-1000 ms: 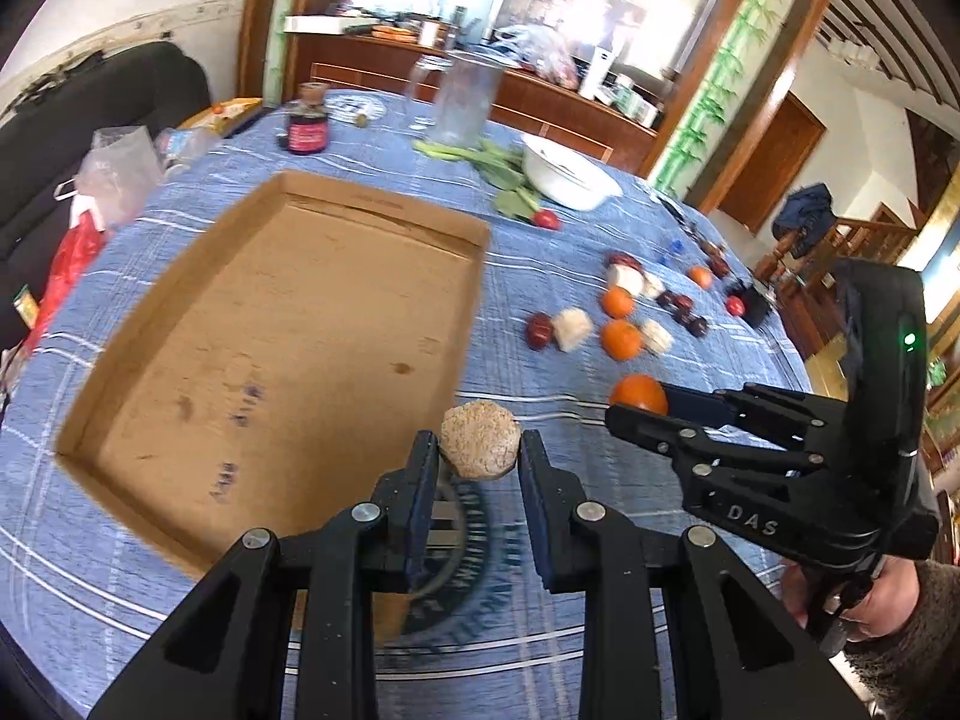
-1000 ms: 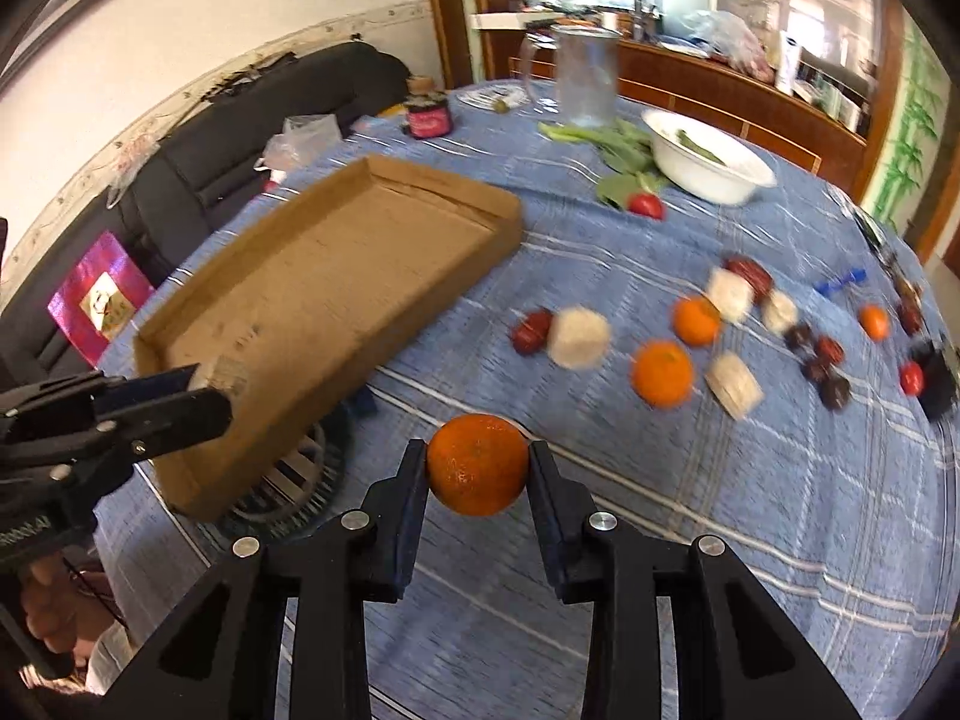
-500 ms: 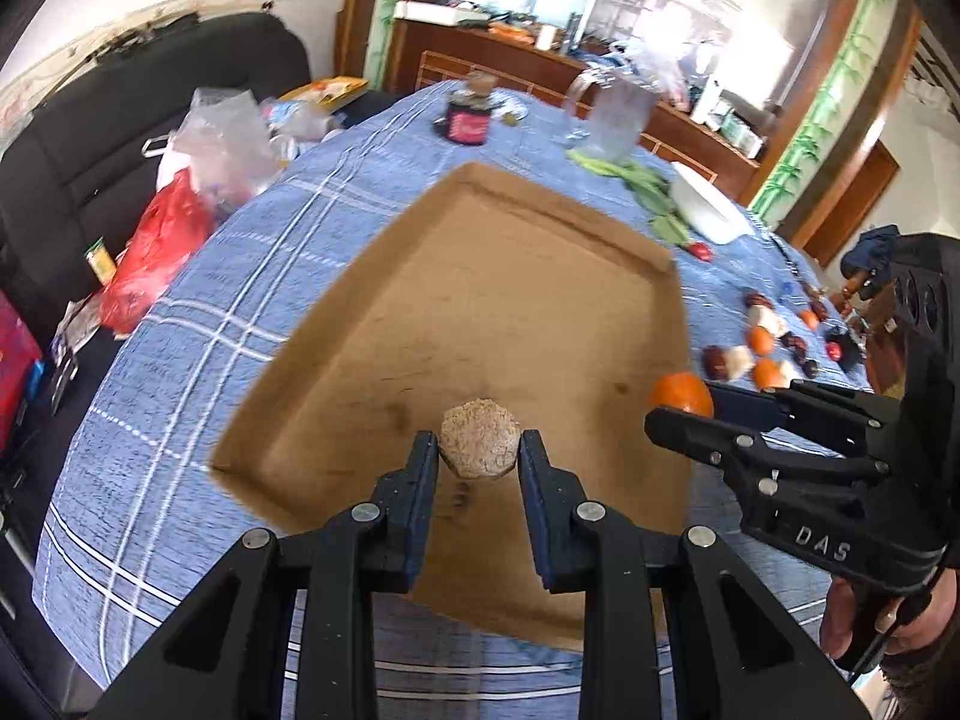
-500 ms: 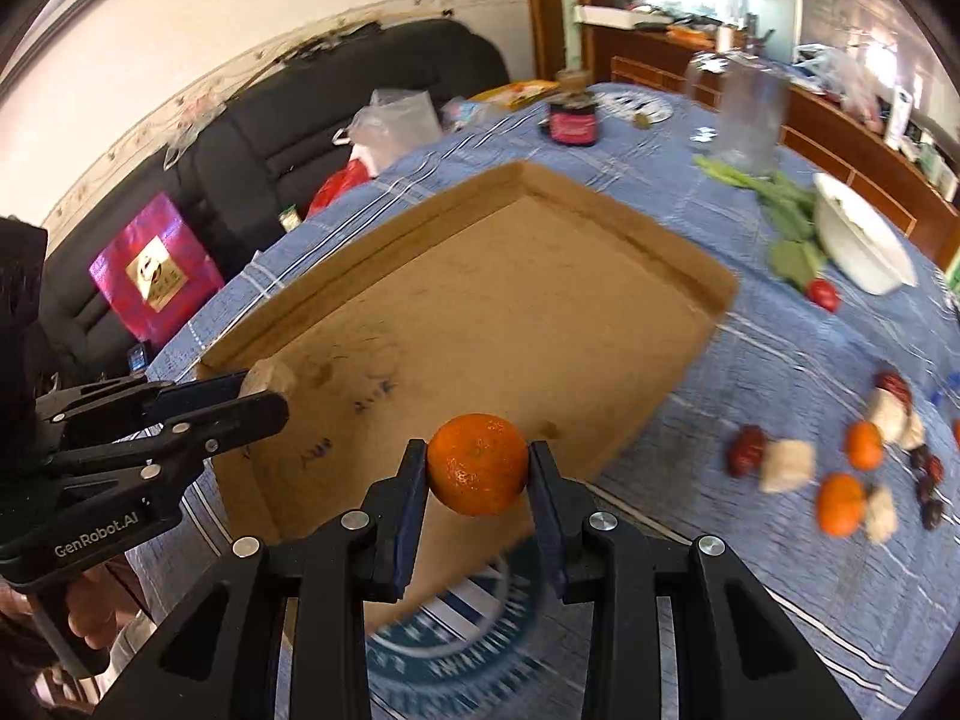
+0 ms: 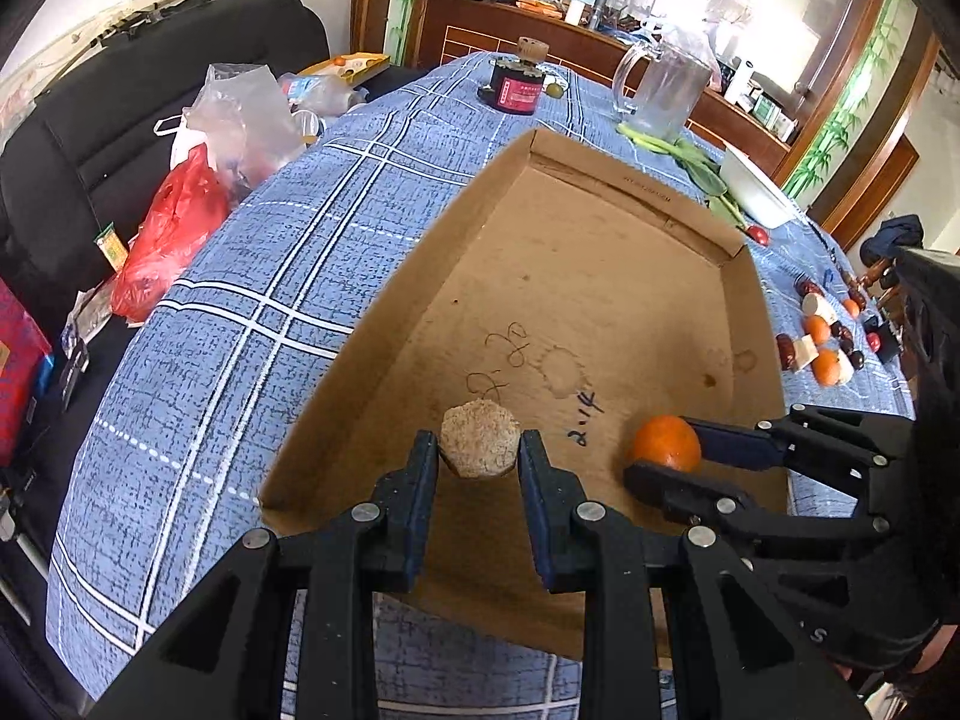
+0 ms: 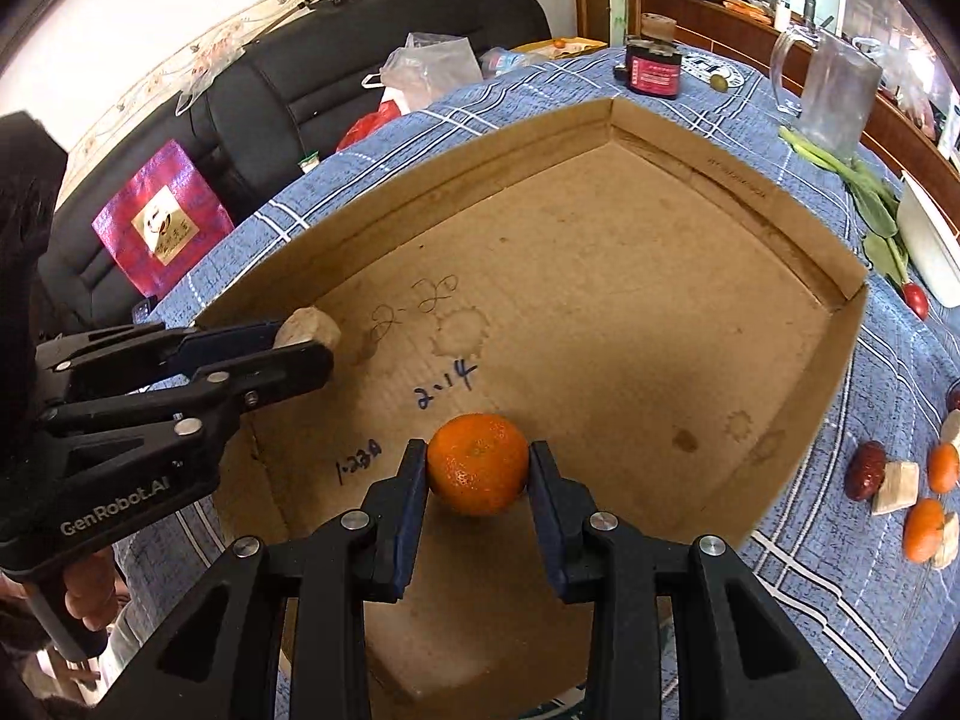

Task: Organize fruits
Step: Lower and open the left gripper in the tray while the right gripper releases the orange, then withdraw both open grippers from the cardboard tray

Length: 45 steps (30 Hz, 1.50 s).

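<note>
Left gripper [image 5: 479, 461] clamps tan puck [image 5: 479, 446]; right gripper [image 6: 478, 468] clamps orange [image 6: 478, 463]. I hold both low over empty cardboard tray [image 6: 654, 330]. Step: placing. Next I lower, release each apart. More fruit [image 6: 924, 528] waits on cloth beyond tray.

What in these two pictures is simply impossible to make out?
- Cardboard tray: its near edge is hidden behind the gripper frames in both views.
- Tan piece in the left gripper: texture shows, its kind doesn't.
- Whether the orange in the right gripper touches the tray floor: hidden underneath.
- Dark fruits far right, left view: too small.
</note>
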Tool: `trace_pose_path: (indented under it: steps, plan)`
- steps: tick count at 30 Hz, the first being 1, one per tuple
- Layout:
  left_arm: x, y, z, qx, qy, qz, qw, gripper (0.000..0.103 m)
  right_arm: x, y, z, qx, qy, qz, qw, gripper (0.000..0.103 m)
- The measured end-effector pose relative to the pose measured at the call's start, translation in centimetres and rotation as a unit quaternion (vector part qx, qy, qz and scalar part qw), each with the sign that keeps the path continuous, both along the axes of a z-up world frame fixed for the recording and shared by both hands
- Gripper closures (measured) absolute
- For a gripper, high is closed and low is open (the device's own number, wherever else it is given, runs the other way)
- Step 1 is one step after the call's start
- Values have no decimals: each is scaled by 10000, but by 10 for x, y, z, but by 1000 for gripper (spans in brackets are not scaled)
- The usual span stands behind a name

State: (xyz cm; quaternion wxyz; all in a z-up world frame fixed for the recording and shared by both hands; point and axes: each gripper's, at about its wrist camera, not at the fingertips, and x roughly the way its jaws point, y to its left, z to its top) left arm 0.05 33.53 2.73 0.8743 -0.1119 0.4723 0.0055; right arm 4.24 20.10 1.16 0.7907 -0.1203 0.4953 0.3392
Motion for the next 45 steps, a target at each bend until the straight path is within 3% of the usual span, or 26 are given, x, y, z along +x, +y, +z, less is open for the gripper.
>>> trace_pose_path:
  steps: [8,12,23,28,32,35,37,45]
  plan:
    - [2,-3,-5,167,6,-83,9998,73,-2,3,-2,-36,-1,17,10000,65]
    - [-2,-6,-2,267,-70,-47,9996,60,-4,1,-1,-72,-22,2,10000,63]
    - [-19,-12,13,363,-233,238,9988,59,-23,-25,20,9,-235,-31,9997,63]
    - [-23,-36,24,529,-389,150,9977,52,-32,-52,28,55,-257,-172,9995,63]
    - [-20,-63,32,614,-487,-14,9969,47,-39,-81,32,71,-305,-344,9989,54]
    - [-15,-85,36,610,-526,-172,9966,44,-41,-106,33,104,-301,-522,9981,54]
    - [-11,-103,39,619,-548,-296,9961,39,-42,-126,33,122,-282,-680,9972,54]
    - [4,-181,41,618,-541,-927,9923,37,-32,-218,20,188,-84,-1526,9881,53]
